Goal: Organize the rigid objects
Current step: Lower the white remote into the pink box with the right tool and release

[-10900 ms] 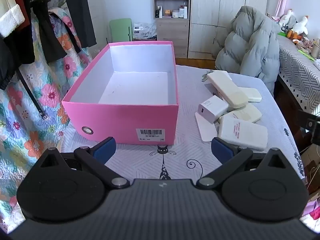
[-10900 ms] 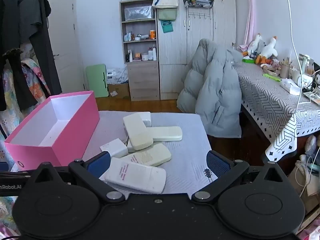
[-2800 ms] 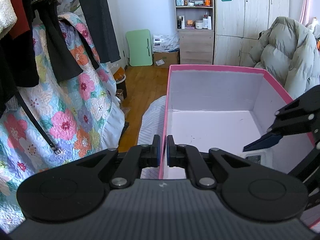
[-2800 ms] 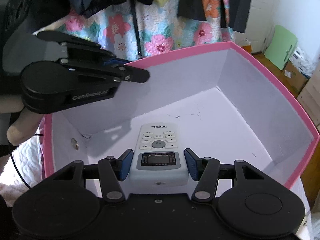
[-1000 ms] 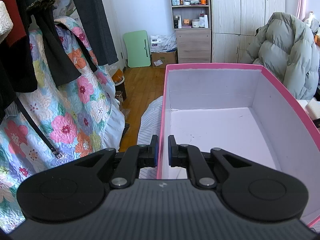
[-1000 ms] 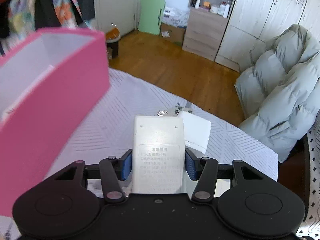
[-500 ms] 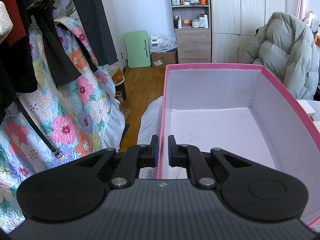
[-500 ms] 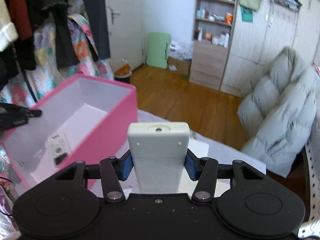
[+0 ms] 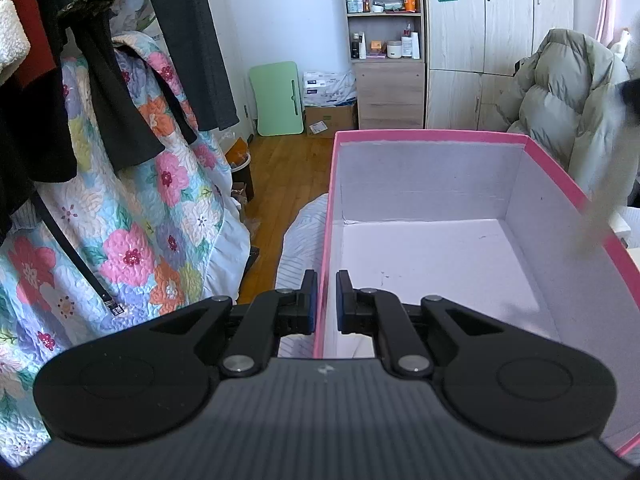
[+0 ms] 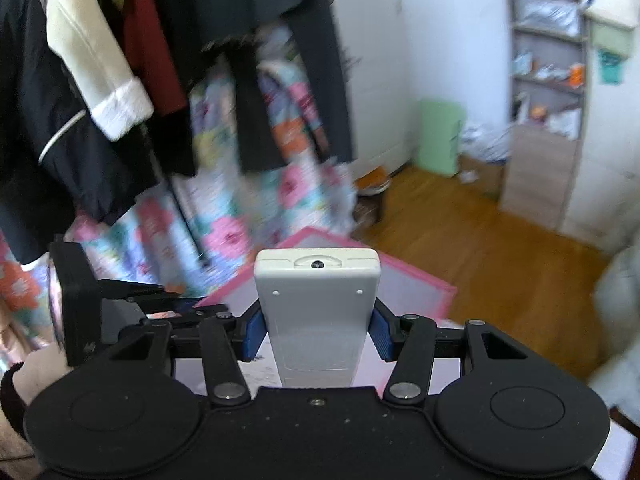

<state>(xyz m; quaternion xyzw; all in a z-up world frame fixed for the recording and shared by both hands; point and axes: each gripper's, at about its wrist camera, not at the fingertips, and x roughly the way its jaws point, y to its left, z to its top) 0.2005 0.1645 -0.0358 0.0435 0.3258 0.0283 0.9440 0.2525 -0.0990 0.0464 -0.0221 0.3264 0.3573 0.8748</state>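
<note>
No text, label, brand or number is showing clearly enough to read in either view; everything printed is too small or blurred.

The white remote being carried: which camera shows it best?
The right wrist view: the white remote fills its centre, clamped between the right tongs. The left wrist view shows only a blurred pale streak at its right edge, possibly the remote.

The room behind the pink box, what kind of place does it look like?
Most likely a bedroom in a home. Dark coats and a floral quilt hang at the left, a tall pale wooden wardrobe stands by an open wooden shelf of toiletry bottles, and a grey puffer jacket lies draped.
</note>
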